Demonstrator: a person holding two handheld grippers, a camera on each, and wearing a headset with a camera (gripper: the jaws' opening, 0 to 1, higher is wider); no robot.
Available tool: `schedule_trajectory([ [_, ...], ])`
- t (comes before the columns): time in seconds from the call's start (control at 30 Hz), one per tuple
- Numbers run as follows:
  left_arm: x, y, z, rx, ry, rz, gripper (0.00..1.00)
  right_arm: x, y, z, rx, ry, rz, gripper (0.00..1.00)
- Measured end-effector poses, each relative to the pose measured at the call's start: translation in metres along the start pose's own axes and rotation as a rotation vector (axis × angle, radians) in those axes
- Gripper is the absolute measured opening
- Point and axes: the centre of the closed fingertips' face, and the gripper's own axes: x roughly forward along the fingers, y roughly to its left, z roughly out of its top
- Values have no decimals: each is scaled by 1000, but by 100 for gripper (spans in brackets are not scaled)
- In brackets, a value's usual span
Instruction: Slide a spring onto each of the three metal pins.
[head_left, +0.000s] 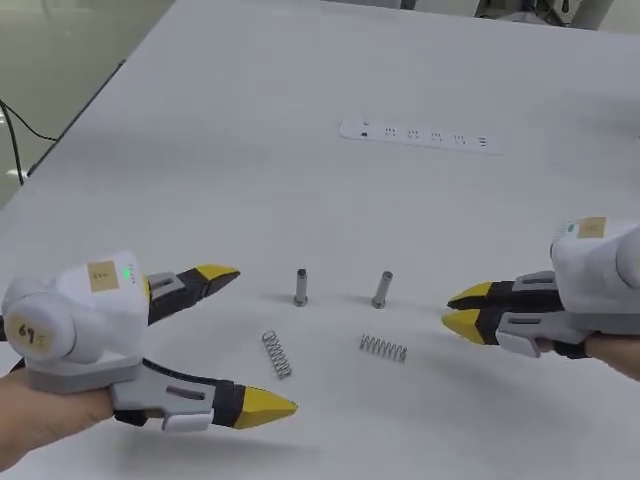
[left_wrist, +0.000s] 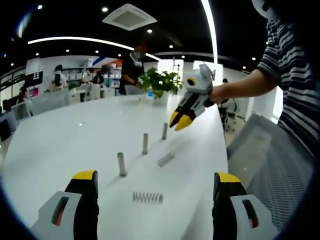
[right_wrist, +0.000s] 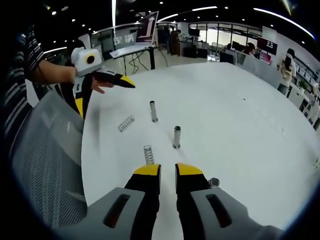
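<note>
Nothing is done yet: the three pins (left_wrist: 145, 143) stand bare, and in the head view two springs (head_left: 276, 354) lie flat at six o'clock of them. The left gripper (head_left: 262, 339) gapes wide and the right gripper (head_left: 455, 308) is nearly together, both empty.

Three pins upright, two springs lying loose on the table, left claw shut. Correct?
No: the left claw is wide open, as the left gripper view shows. The rest holds: the three pins stand upright and both springs lie loose on the table.
</note>
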Motion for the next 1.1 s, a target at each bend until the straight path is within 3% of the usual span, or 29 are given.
schedule_trajectory([
  [0.6,1,-3,0,1,1,-8,93,24,29,6,-76,28,81,10],
  [1.1,-1,-2,-3,-3,5,-8,93,45,44,-3,-193,107,111,11],
])
